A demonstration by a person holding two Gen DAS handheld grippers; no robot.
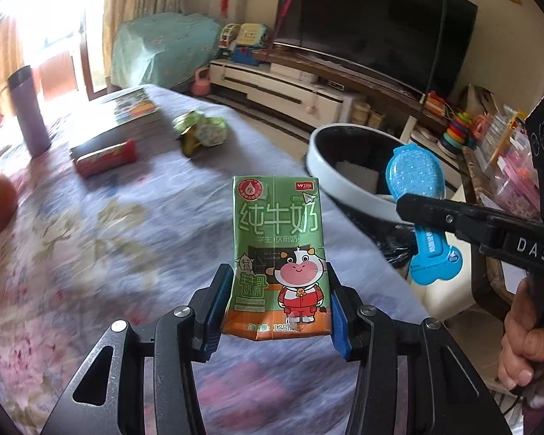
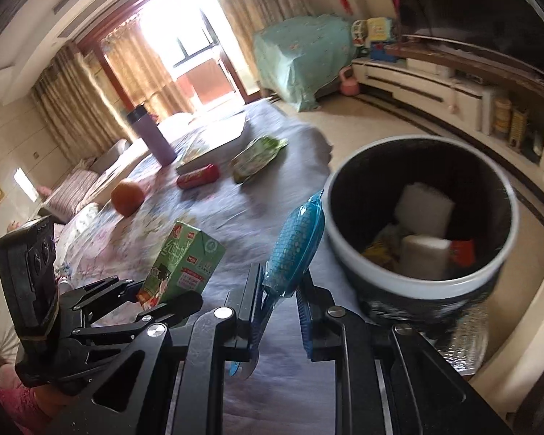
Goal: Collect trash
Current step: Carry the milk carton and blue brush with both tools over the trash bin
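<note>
Living room, daylight from a curtained window; desk under a floral cloth, with a waste bin (image 2: 422, 232) standing just off its right-hand edge.

Item 1: green milk carton (image 1: 277, 253). Upright between the pads of the left tool (image 1: 277, 311), which is closed on its lower half at a middling width; long axis runs up and away from the tool. Carried above the cloth near the desk's right edge, not resting on it.

Item 2: blue plastic blister wrapper (image 2: 295, 246). Pinched edge-on in the right tool (image 2: 279, 311), jaws nearly together on its narrow lower end; long axis slants up and toward the bin.

Governing relation: the bin mouth lies ahead and to the right of both tools. The right tool is the nearer one, its wrapper tip just beside the bin's white rim (image 2: 348, 253); the left tool sits farther toward the desk's middle, and its carton has the right tool between it and the bin. Judgement: wrapper drops first, carton follows over the same rim.

Bin contents: white blocks, some coloured scraps.

Remaining on desk, toward the far edge: crumpled green packet (image 2: 257, 157), red wrapper (image 2: 198, 176), orange (image 2: 127, 196), books (image 2: 214, 137), purple flask (image 2: 152, 136).
</note>
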